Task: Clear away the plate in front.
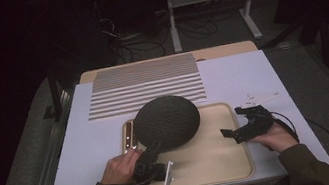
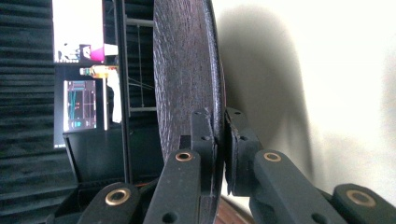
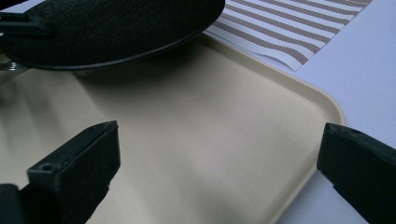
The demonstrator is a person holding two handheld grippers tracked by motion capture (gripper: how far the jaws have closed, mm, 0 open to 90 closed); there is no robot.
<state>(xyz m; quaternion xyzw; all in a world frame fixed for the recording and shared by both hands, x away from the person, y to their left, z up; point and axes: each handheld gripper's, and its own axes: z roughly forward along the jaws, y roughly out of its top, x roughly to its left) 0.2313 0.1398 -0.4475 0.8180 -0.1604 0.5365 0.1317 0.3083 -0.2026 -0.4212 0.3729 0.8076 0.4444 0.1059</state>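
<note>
In the high view, the left gripper [image 1: 154, 151] is clamped on the near rim of a dark round placemat [image 1: 167, 121], which spreads away from it over the far left part of a beige tray [image 1: 220, 164]; the mat hangs over the tray's far edge toward a striped cloth [image 1: 146, 86] on the white table cover [image 1: 85, 146]. Something with a wooden handle and metal rivets [image 1: 129, 135] peeks out from under the mat's left side; what it is I cannot tell. The right gripper [image 1: 233, 134] sits over the tray's right side with its jaws spread and nothing in them, the mat lying to its left, so the left hand is plainly the nearer one and any shift of the mat hinges on that single rim grip. The left gripper view shows the mat [image 2: 187, 70] edge-on between the black pads [image 2: 205, 135], pinched thin, a grip the high view only suggests. The right gripper view shows the open jaws framing bare tray [image 3: 210, 154], with the mat's [image 3: 116, 28] underside lifted just clear of the tray and shading it.
</note>
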